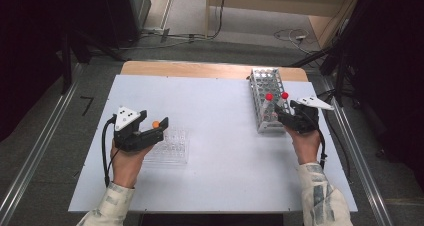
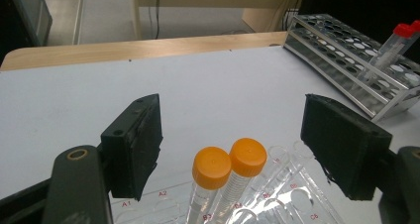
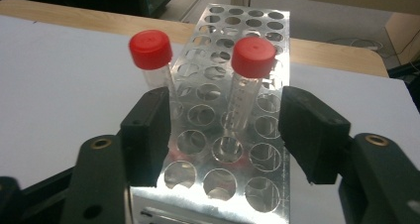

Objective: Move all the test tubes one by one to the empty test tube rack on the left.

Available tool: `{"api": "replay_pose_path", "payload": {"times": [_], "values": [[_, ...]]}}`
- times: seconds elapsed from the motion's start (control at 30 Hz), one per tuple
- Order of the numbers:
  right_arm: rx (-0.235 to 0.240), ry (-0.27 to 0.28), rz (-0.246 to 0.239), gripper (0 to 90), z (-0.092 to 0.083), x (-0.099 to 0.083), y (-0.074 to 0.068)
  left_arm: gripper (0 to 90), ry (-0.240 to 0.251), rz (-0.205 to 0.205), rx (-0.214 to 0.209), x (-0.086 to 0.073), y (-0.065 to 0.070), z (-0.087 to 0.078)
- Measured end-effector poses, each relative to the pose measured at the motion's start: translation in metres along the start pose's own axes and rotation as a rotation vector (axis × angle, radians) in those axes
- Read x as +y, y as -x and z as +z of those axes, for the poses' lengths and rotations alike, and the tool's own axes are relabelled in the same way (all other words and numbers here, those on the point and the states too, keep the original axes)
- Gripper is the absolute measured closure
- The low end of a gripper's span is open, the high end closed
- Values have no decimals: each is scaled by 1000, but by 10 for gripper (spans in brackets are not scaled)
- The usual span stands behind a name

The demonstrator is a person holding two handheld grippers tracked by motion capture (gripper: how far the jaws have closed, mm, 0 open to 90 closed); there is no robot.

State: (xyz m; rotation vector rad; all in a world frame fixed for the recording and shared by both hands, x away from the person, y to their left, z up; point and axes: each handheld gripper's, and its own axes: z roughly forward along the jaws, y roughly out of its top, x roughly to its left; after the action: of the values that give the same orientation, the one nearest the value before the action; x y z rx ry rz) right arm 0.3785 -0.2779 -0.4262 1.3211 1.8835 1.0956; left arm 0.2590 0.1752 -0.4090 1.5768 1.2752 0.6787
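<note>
While the left gripper (image 1: 159, 127) hovers over the clear plastic tray (image 1: 172, 148) at the left of the white table (image 1: 215, 136), its fingers (image 2: 133, 144) stand wide apart and press on nothing. In the left gripper view two tubes with orange caps stand side by side in the tray between the fingers: the left orange-capped tube (image 2: 210, 177) and the right orange-capped tube (image 2: 245, 164), their caps touching or almost so. Neither finger touches a tube; a clear gap shows on both sides. The tray's wells carry small red labels, and the wells around the two tubes look empty.

Farther right, the metal rack (image 1: 267, 98) stands near the table's far right edge, a long grid of round holes. Two tubes with red caps stand in it toward its near end: the left red-capped tube (image 3: 153, 60) at the rack's left edge and the right red-capped tube (image 3: 250, 80) in a middle row, leaning a little. The other holes in sight are empty.

The right gripper (image 1: 285, 120) sits at the rack's near end, its fingers (image 3: 312, 135) apart. In the right gripper view the right red-capped tube rises between them with space on both sides, while the left finger stands just below the left red-capped tube; whether it touches that tube or the rack I cannot tell.
</note>
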Motion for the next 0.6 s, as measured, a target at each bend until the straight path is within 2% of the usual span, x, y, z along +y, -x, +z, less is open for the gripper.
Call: {"api": "replay_pose_path", "payload": {"times": [0.2,0.33,0.6], "values": [[-16,0,0,453,12,-2,7,246,5,-3,-2,0,0,-1],[-30,-8,-19,500,21,-1,6,246,9,-3,0,0,0,-1],[-33,-5,-17,625,33,1,6,245,8,-3,3,0,0,-1]]}}
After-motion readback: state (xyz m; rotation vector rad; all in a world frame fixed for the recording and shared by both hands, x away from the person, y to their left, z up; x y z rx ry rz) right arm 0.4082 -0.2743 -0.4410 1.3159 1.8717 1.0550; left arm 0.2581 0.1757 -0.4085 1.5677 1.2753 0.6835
